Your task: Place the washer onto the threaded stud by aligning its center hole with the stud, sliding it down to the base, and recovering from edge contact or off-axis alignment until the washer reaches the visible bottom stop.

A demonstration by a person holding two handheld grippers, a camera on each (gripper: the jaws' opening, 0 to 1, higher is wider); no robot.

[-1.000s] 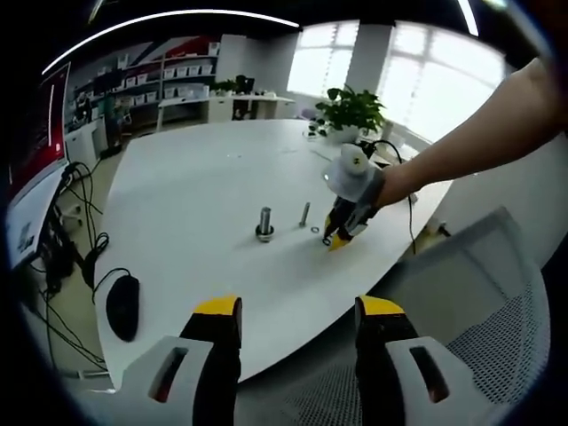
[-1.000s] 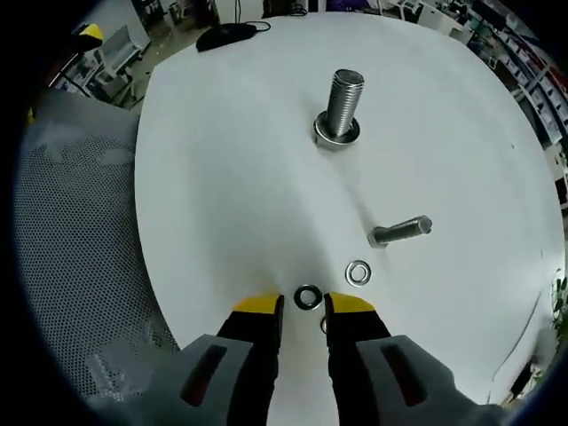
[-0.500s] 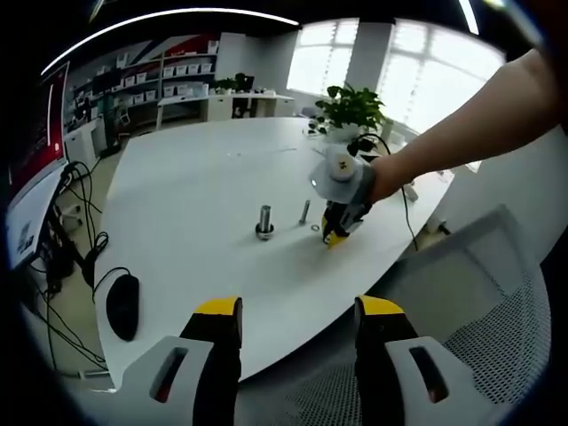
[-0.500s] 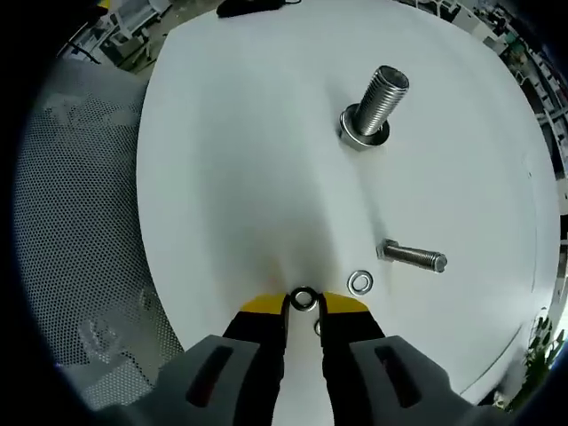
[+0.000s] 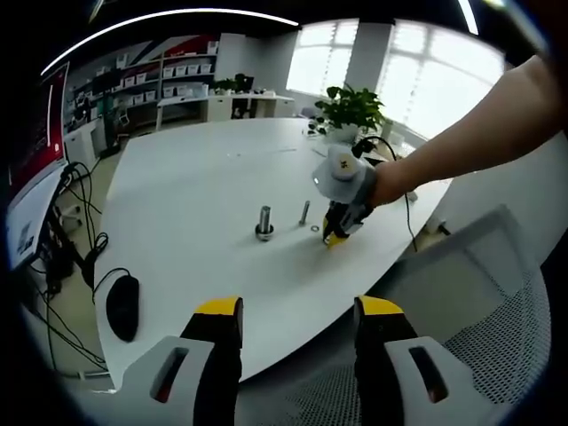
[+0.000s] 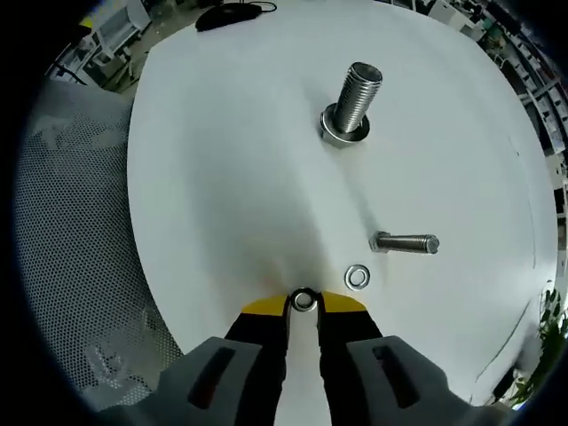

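Observation:
On the white table (image 6: 231, 160) the threaded stud (image 6: 353, 99) stands upright on its wide base; in the left gripper view the stud (image 5: 264, 222) is small at mid-table. My right gripper (image 6: 303, 306) is shut on a dark washer (image 6: 303, 300) pinched between its yellow tips, low over the table's near edge. In the left gripper view the right gripper (image 5: 335, 238) tips down onto the table, held by a person's arm. A second washer (image 6: 358, 276) and a loose bolt (image 6: 405, 242) lie beside it. My left gripper (image 5: 297, 312) hangs open, off the table.
A black mouse (image 5: 122, 306) and cables lie at the table's left edge. A potted plant (image 5: 353, 113) stands at the far side. A mesh chair (image 6: 71, 222) sits close to the table's near edge, with shelves and a monitor (image 5: 31, 200) further off.
The right gripper's jaws closed from either side of the dark washer to pinching it. The view has tilted slightly; the left gripper has stayed put.

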